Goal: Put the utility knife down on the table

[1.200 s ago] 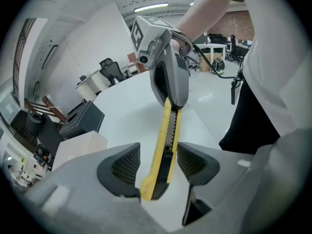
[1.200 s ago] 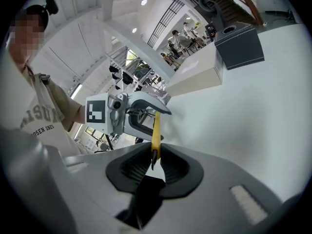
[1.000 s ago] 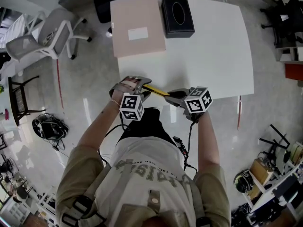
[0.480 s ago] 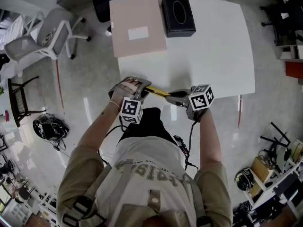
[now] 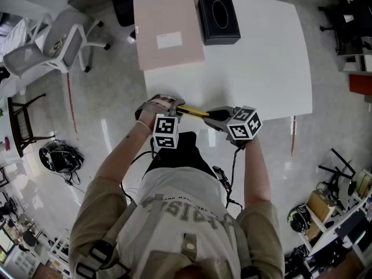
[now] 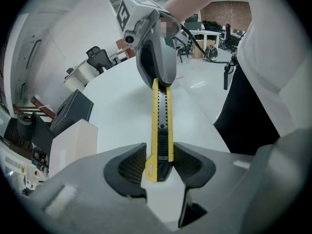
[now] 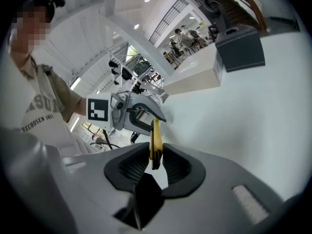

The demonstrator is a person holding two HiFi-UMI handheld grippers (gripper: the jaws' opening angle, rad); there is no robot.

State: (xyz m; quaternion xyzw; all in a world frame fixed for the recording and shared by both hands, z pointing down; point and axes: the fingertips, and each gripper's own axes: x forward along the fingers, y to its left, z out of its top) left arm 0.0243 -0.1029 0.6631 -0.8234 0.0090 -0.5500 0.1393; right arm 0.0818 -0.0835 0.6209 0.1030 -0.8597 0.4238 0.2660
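A white table [image 5: 261, 68] fills the upper middle of the head view. Over its near edge I hold two grippers facing each other. The utility knife [image 6: 161, 116] bridges them in the air, clear of the table top, in the same spot as a second ago.

What is changing is the grip. The jaws of the left gripper [image 6: 159, 165] are closing and now pinch the knife's butt end. The jaws of the right gripper [image 7: 155, 162] are opening, with the other end standing loose between them. I read this as a hand-over to the left, so the knife is not yet laid down.

Two containers sit at the table's far end, well apart from the knife. The larger is a flat pale box [image 5: 165, 13] with a white label [image 5: 168, 40]; it is shut, so its contents are hidden. Just beside it is a smaller black tissue box [image 5: 232, 34] with an oval slot [image 5: 219, 17]. I cannot tell whether any tissue is inside.
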